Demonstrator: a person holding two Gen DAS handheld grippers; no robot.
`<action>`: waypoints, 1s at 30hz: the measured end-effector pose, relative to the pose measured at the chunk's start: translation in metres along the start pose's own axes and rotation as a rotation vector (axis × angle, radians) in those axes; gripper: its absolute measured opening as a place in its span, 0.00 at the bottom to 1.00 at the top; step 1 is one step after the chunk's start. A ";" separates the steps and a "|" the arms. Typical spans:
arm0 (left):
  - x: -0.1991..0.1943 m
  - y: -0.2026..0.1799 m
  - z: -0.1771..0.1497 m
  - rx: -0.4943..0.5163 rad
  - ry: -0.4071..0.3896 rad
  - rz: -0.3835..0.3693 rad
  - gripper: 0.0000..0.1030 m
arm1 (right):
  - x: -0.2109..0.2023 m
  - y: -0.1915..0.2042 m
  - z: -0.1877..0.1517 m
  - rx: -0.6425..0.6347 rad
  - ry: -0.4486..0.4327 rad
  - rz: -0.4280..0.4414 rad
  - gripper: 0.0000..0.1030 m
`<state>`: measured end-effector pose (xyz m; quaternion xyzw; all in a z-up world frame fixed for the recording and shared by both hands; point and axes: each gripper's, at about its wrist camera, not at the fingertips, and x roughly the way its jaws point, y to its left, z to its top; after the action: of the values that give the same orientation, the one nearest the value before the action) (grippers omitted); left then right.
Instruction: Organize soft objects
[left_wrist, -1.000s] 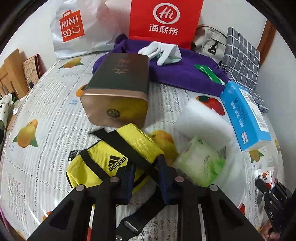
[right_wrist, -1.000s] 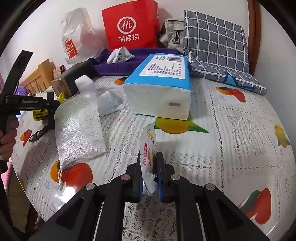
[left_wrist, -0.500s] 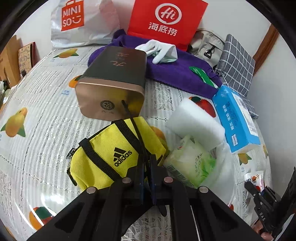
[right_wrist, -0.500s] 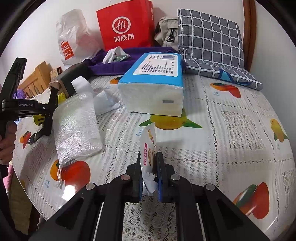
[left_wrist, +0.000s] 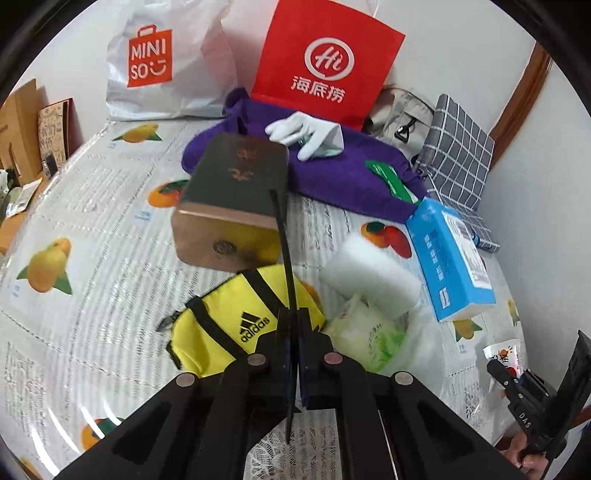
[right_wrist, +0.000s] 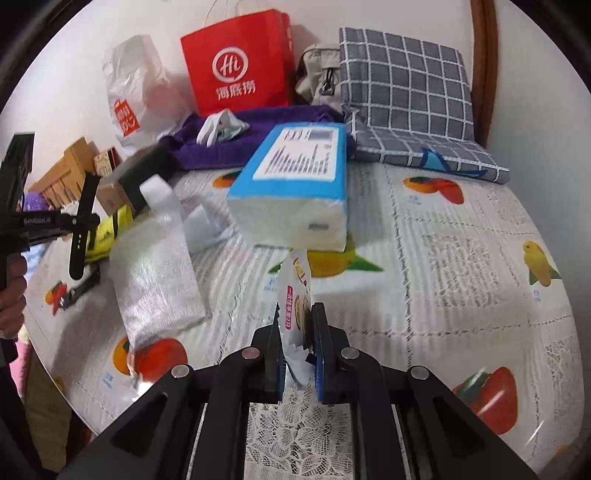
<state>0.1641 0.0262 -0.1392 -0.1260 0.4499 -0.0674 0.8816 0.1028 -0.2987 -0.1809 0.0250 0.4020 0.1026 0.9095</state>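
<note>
The black webbing strap (left_wrist: 282, 236) of the yellow fabric pouch (left_wrist: 225, 325), at lower centre, is pinched by the closed left gripper (left_wrist: 295, 332), presumably for lifting; a small white snack sachet (right_wrist: 297, 295) is clamped upright in the right gripper (right_wrist: 297, 332).

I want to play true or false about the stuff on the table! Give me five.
1. The left gripper pinches a black strap. True.
2. The yellow bag says Nike. False: it says adidas.
3. The right gripper is empty. False: it is shut on a small packet.
4. A white glove lies on the purple cloth. True.
5. The tissue pack is green. False: it is blue and white.
</note>
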 end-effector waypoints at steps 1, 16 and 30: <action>-0.002 0.001 0.001 -0.006 -0.004 -0.002 0.04 | -0.004 -0.001 0.003 0.005 -0.006 0.009 0.11; -0.034 0.005 0.037 -0.016 -0.063 0.009 0.04 | -0.027 0.017 0.066 -0.032 -0.066 0.003 0.11; -0.033 0.004 0.095 0.015 -0.086 0.078 0.04 | -0.008 0.026 0.146 -0.036 -0.089 0.017 0.11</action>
<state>0.2222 0.0526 -0.0608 -0.1045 0.4155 -0.0307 0.9030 0.2005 -0.2699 -0.0730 0.0165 0.3591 0.1163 0.9259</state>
